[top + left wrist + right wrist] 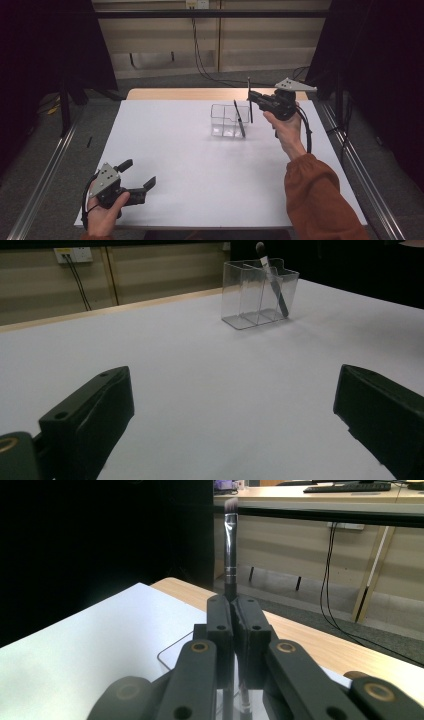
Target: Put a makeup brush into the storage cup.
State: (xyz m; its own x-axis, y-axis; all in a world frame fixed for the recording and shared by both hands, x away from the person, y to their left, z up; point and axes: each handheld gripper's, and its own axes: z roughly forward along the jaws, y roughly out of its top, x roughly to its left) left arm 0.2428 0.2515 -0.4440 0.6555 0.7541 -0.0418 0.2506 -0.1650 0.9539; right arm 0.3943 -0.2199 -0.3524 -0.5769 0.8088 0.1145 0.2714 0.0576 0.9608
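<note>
A clear plastic organizer [223, 120] with several compartments stands on the white table [200, 170], right of centre toward the back. A dark brush [239, 118] leans inside it, also seen in the left gripper view as the leaning brush [278, 291] in the organizer [252, 295]. My right gripper [251, 96] hovers just right of and above the organizer, shut on a second makeup brush [230, 545] held upright, bristles up. The organizer's rim [167, 652] lies below those jaws. My left gripper [139, 173] rests at the near left of the table, open, with nothing between its jaws [232, 390].
A wooden strip [200, 94] borders the table's far edge. Cables [200, 60] hang down the back wall to the floor. Metal rails [45, 175] run along both sides of the table, and dark curtains close in left and right.
</note>
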